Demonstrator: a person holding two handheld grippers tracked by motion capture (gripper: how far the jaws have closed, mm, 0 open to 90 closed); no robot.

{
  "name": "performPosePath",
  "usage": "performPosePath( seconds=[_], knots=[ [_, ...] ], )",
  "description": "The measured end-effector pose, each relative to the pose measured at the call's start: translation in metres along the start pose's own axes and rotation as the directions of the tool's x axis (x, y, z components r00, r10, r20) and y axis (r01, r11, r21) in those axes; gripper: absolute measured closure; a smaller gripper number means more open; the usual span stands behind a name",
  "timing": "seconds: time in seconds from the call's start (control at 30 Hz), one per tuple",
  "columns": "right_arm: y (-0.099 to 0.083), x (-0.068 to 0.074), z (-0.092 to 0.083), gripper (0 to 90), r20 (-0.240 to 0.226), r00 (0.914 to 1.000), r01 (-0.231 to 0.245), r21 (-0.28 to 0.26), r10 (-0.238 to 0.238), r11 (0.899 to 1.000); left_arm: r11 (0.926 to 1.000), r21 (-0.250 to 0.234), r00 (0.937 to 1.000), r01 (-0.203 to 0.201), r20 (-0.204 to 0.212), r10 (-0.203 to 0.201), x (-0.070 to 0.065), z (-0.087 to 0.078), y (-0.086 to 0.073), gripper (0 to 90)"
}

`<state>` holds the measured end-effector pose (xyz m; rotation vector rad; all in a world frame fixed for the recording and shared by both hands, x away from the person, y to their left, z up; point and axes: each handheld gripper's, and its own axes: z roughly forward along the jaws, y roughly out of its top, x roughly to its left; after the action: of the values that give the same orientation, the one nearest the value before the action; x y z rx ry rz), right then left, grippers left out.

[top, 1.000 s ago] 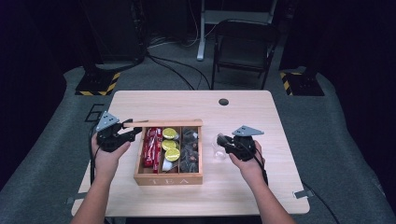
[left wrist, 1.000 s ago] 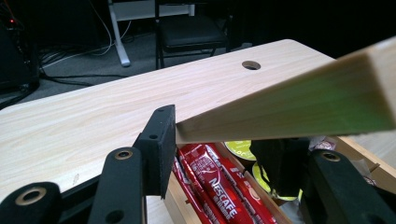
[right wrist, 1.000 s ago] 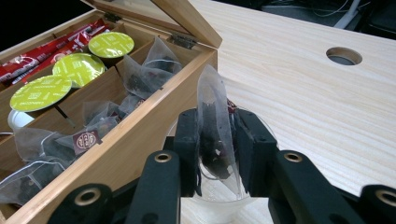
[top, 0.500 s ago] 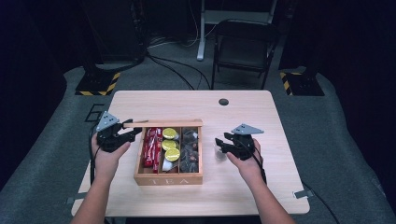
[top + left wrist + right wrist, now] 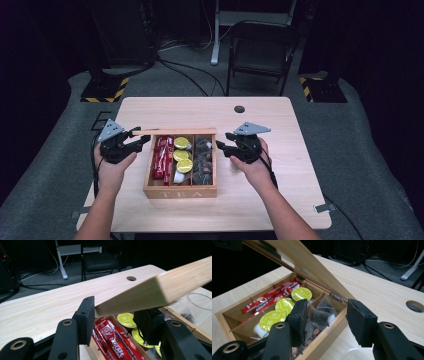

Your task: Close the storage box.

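Right gripper (image 5: 223, 146) risen, jaws just opened, empty | left gripper (image 5: 141, 141) clamps lid (image 5: 160, 291) | right gripper view: tea bags (image 5: 319, 315)

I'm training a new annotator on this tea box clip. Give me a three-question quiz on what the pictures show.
1. True or false: the left gripper is shut on the edge of the wooden lid.
2. Which compartment of the tea box holds the red sachets: a) the one nearest the left gripper, b) the middle one, c) the one nearest the right gripper?
3. Fill in: the middle compartment holds pods with ____ tops.

Key: 1 true, the lid is raised and pinched between the pads. 2 a. 3 yellow-green. The right gripper's jaws have just been opening, with nothing between them.
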<state>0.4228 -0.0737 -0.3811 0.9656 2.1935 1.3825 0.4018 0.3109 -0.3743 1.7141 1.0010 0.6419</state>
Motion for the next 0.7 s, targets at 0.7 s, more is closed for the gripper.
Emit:
performPosePath(
  seconds=[0.7],
  knots=[
    [0.031,0.013,0.003,53.4,-0.051,0.9972,0.053,-0.025,-0.054,0.998,0.9982,0.029,0.9981,-0.053,-0.029,0.054,-0.013,-0.02,0.01,55.9]
  ],
)
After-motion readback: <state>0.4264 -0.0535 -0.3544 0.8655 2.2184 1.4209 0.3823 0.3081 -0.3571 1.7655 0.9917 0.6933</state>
